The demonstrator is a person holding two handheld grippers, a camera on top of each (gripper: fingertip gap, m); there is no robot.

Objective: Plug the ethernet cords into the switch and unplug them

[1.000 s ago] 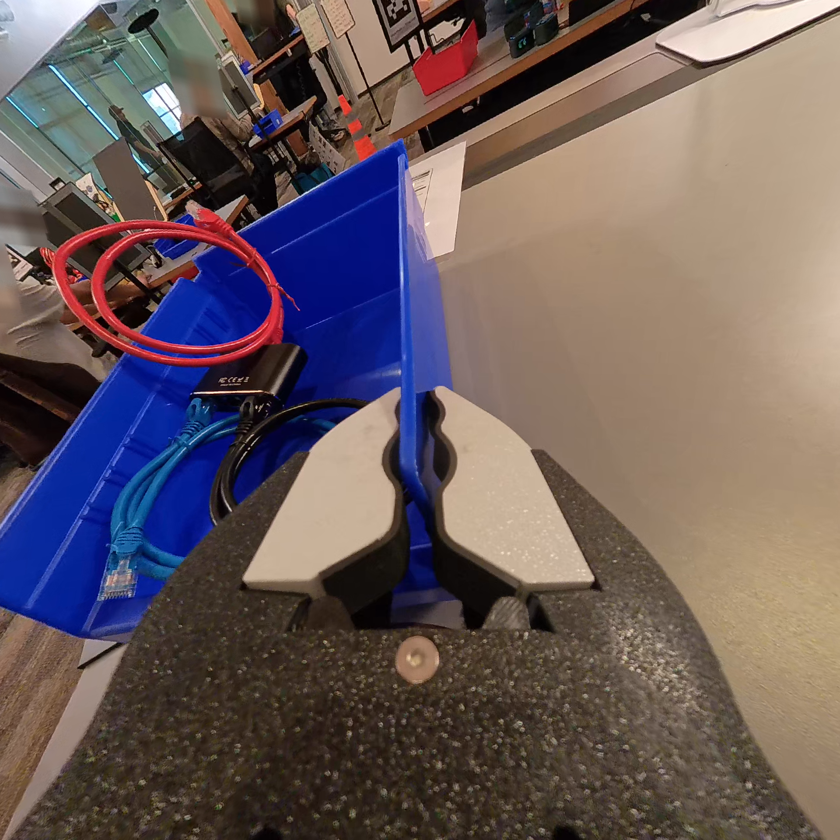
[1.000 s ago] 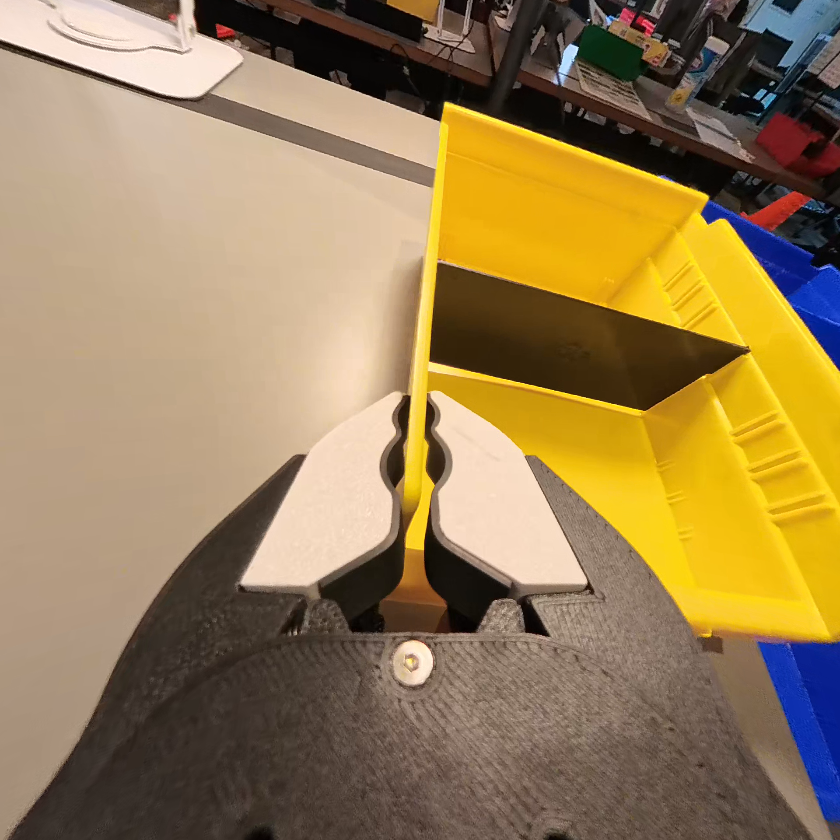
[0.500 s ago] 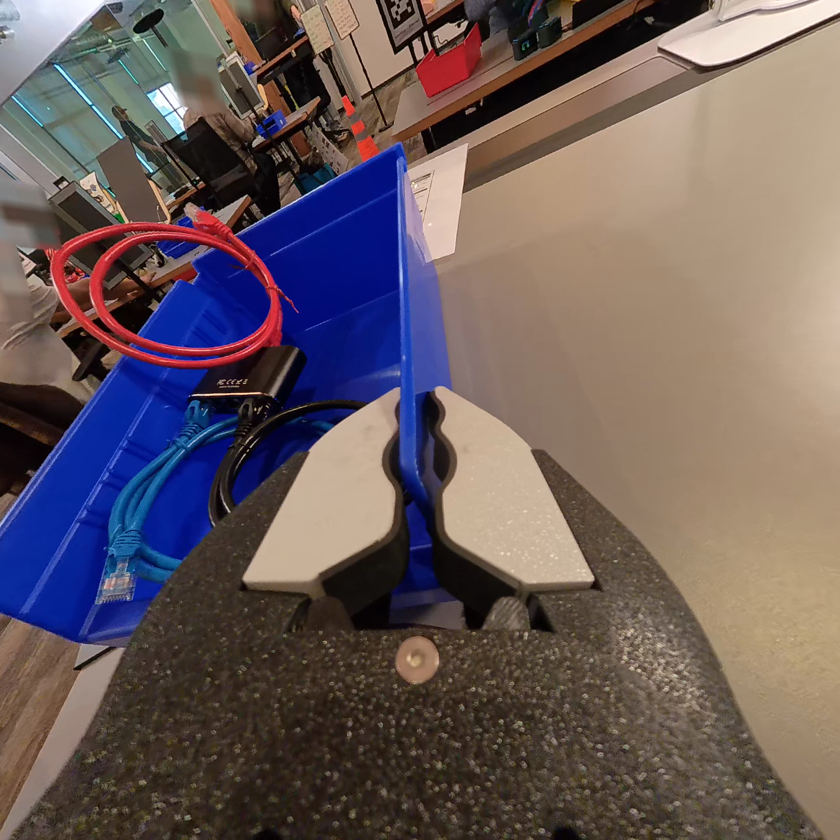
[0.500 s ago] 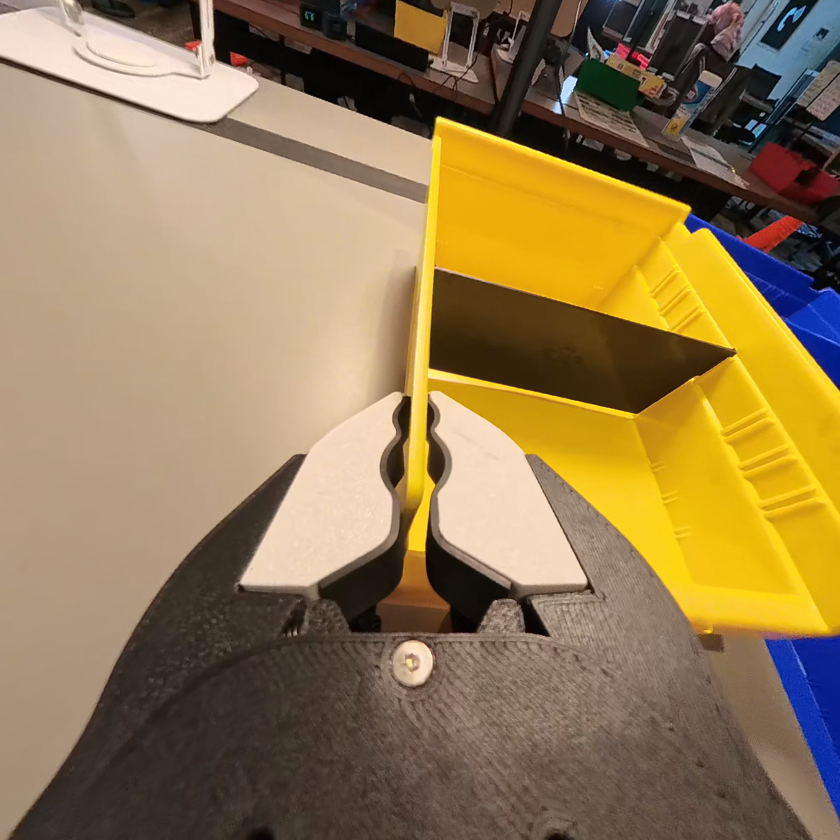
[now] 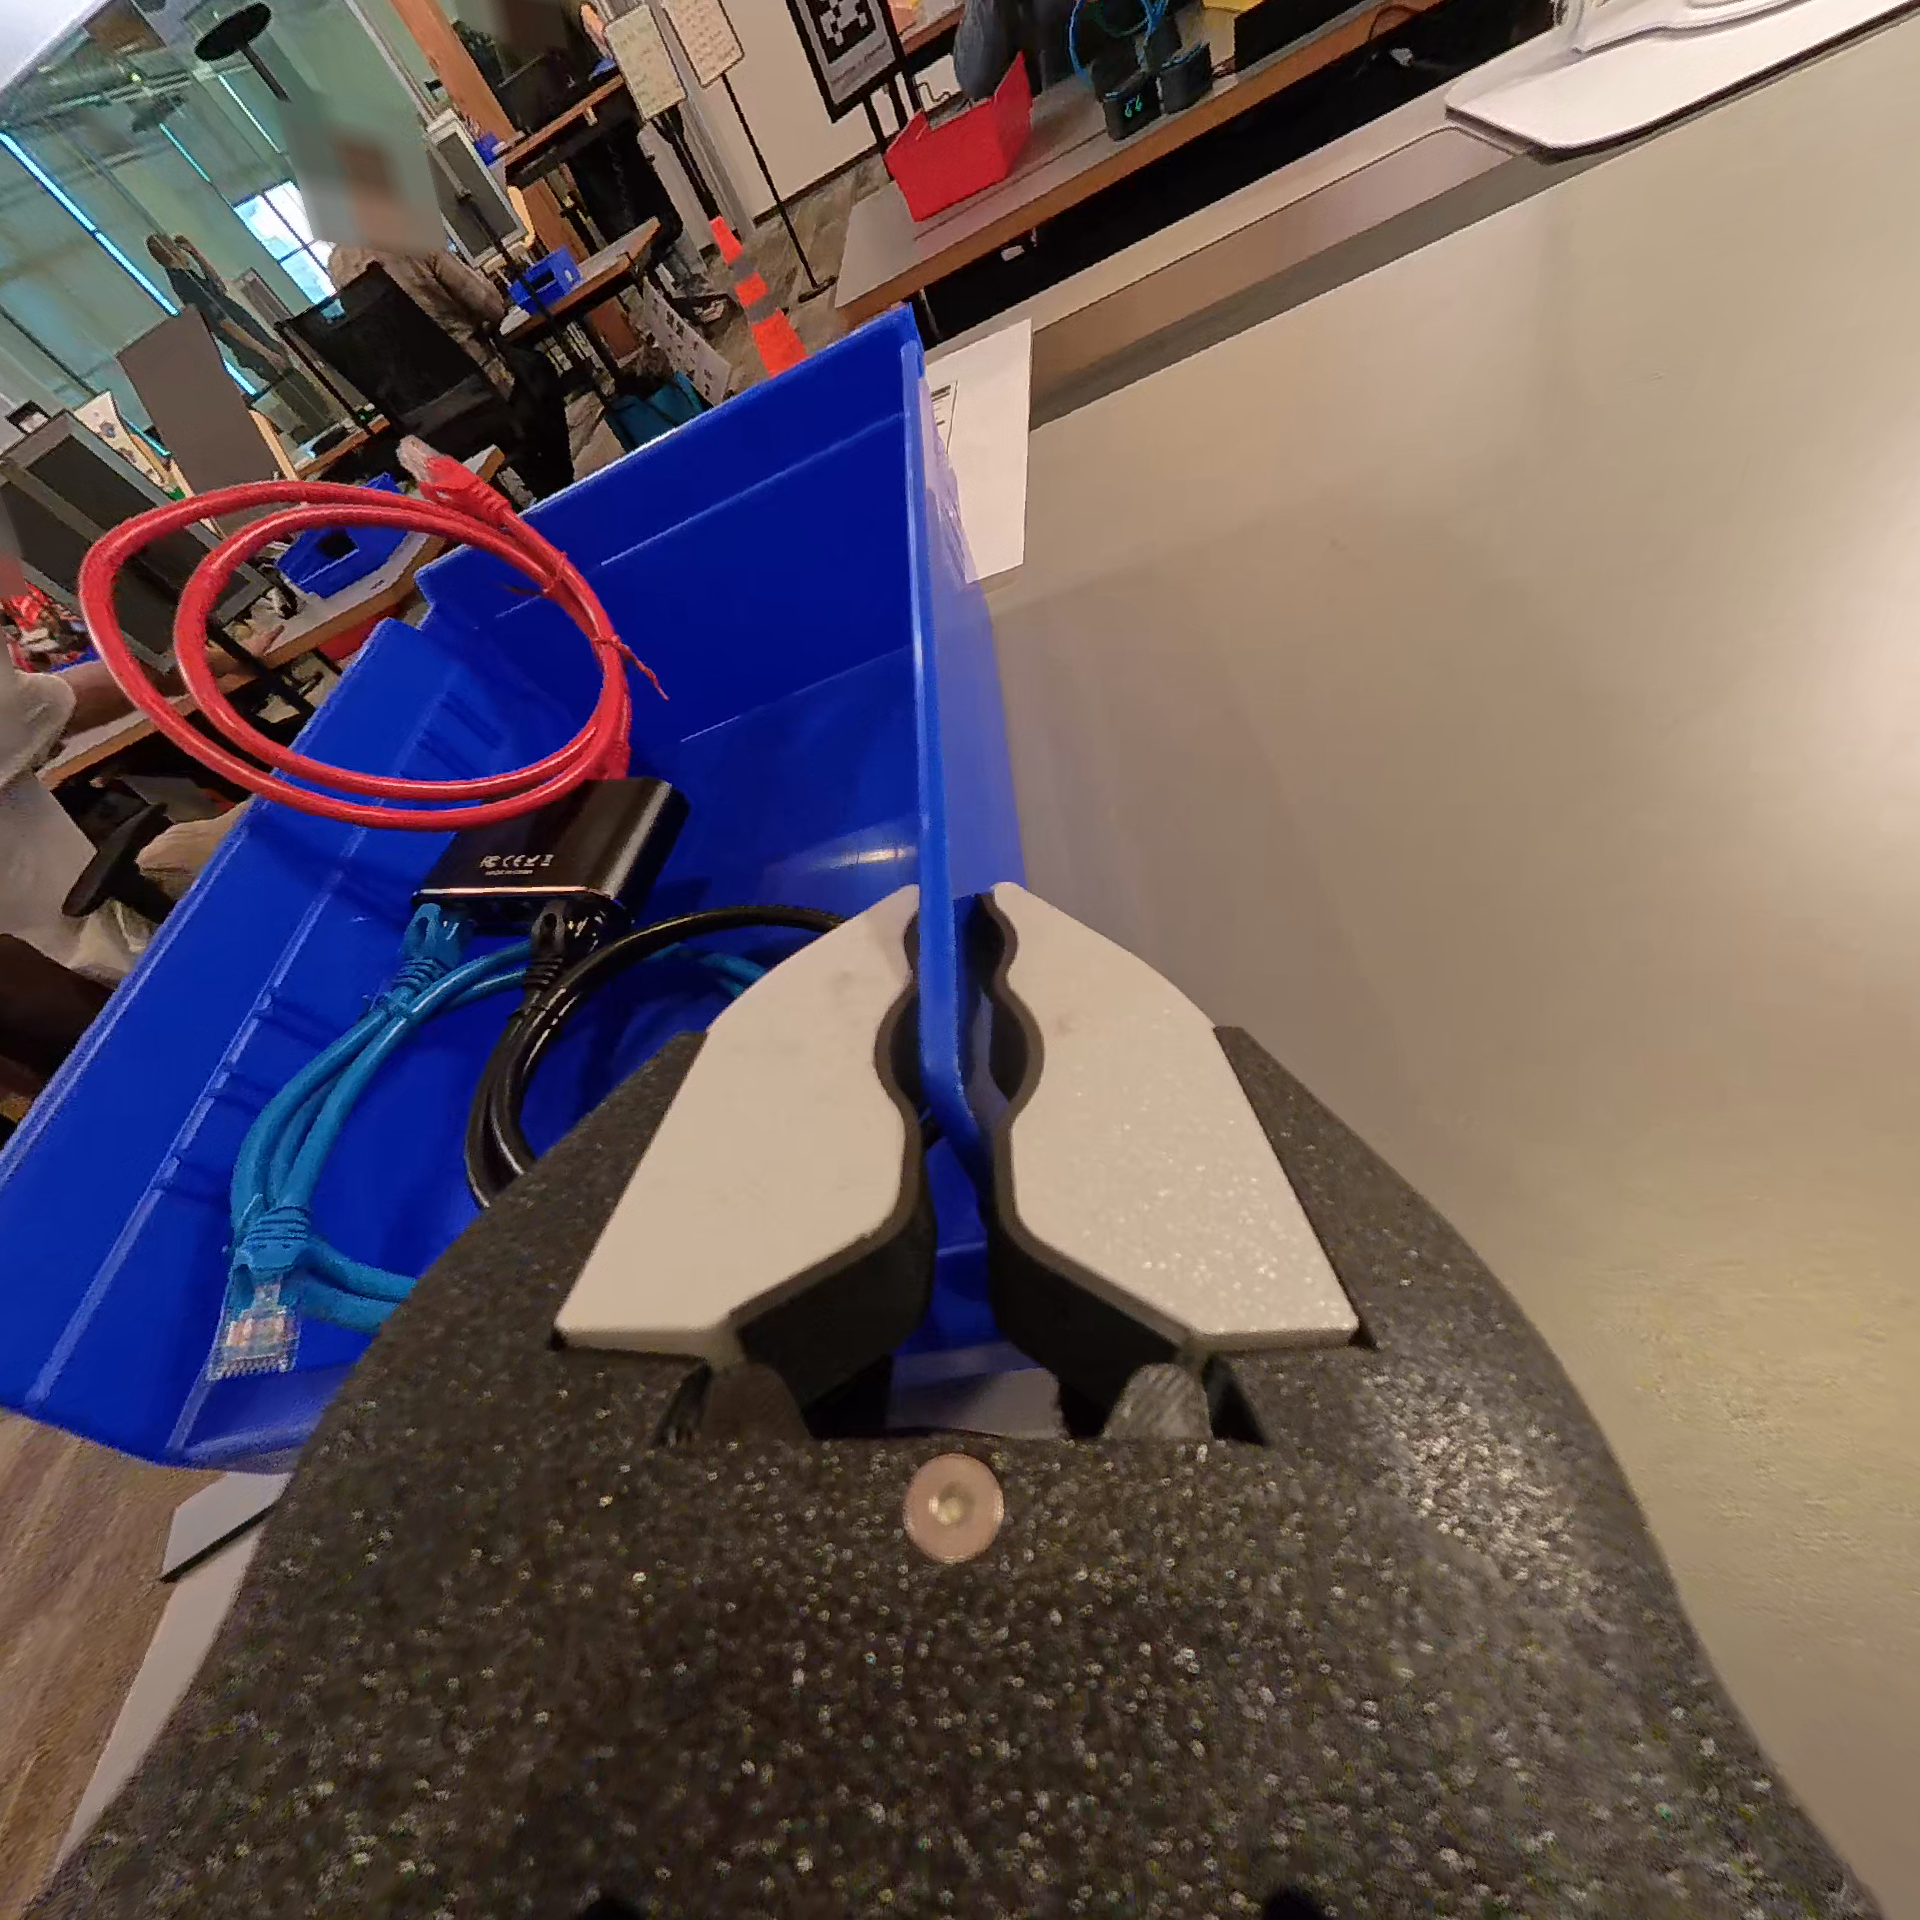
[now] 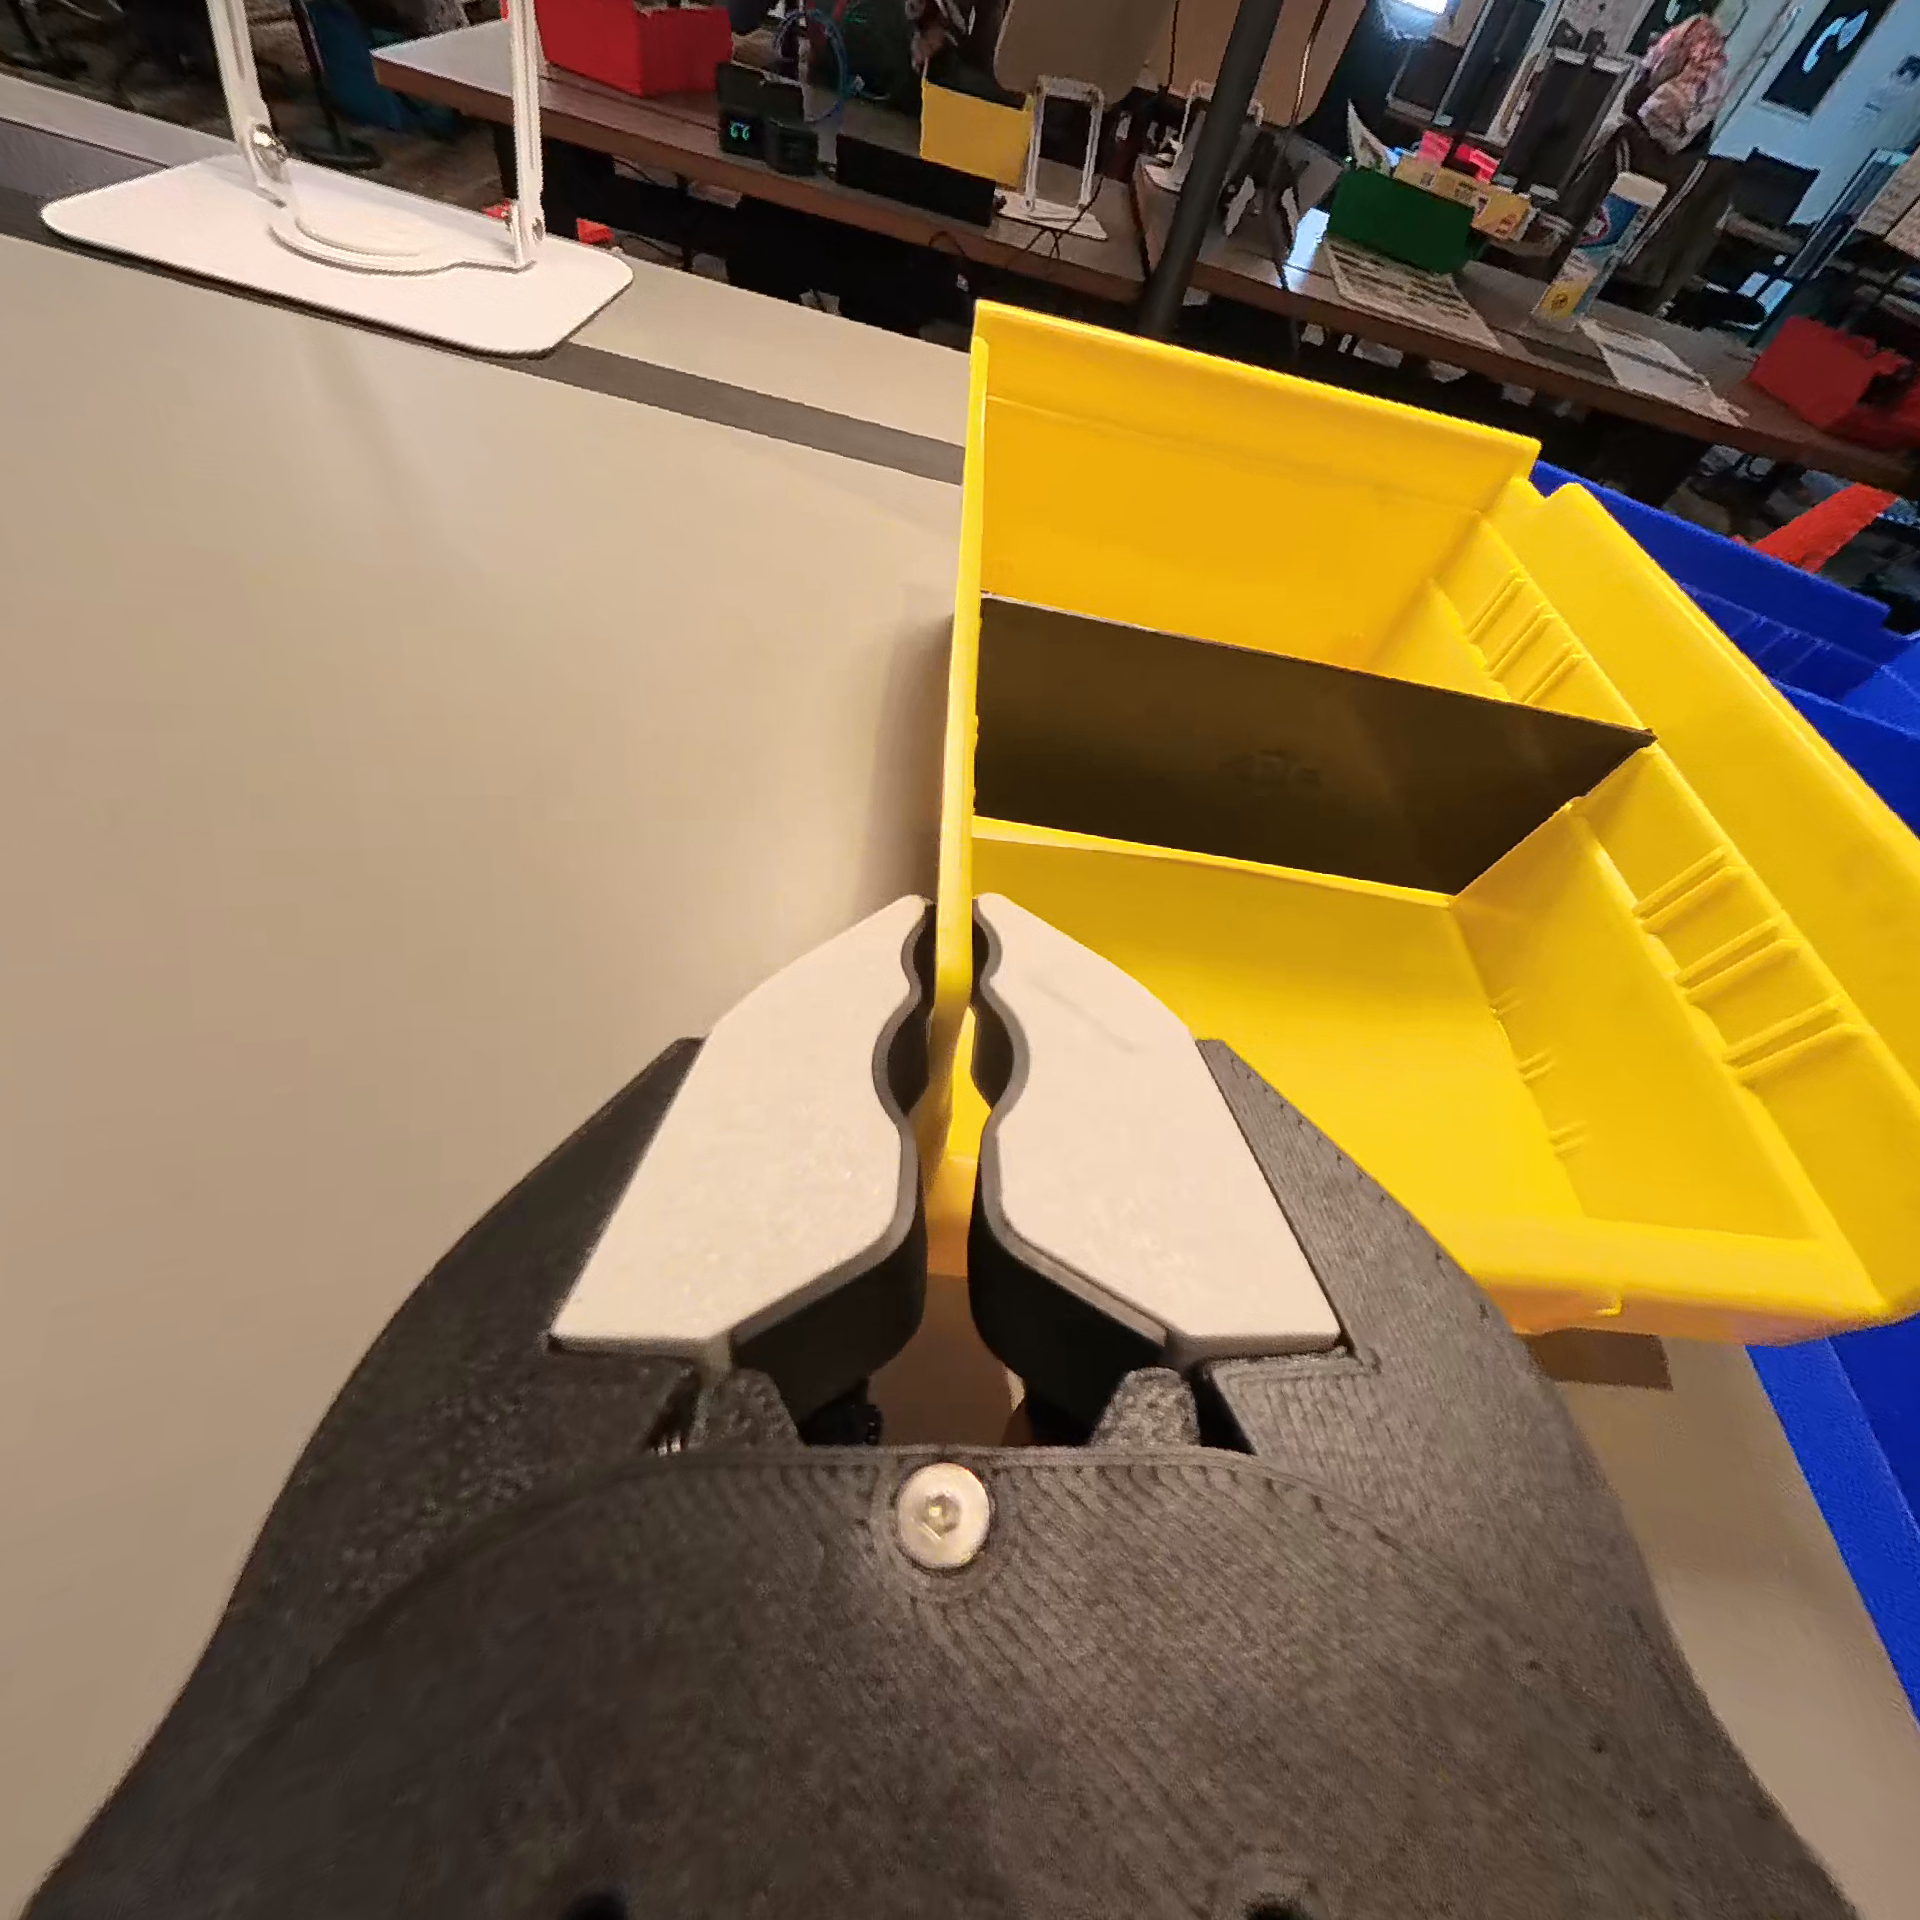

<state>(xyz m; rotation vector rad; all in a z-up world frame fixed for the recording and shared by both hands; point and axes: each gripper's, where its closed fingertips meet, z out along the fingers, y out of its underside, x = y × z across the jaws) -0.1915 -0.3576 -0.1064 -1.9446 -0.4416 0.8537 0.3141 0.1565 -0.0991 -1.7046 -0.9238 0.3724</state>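
In the left wrist view my left gripper is shut on the right wall of a blue bin. Inside the bin lie a small black switch, a coiled red ethernet cord, a blue ethernet cord and a black cable; the blue cord and black cable run to the switch's near face. In the right wrist view my right gripper is shut on the left wall of a yellow bin with a black divider across it; I see nothing inside it.
The beige table spreads right of the blue bin and left of the yellow bin. A white sheet lies behind the blue bin. A white stand base sits at the far table edge. Another blue bin is beside the yellow one. Left tips to right tips: about 70 centimeters.
Both views have tilted up a little, showing more of the room behind. The yellow bin looks lifted slightly at my end. Both grips are unchanged.
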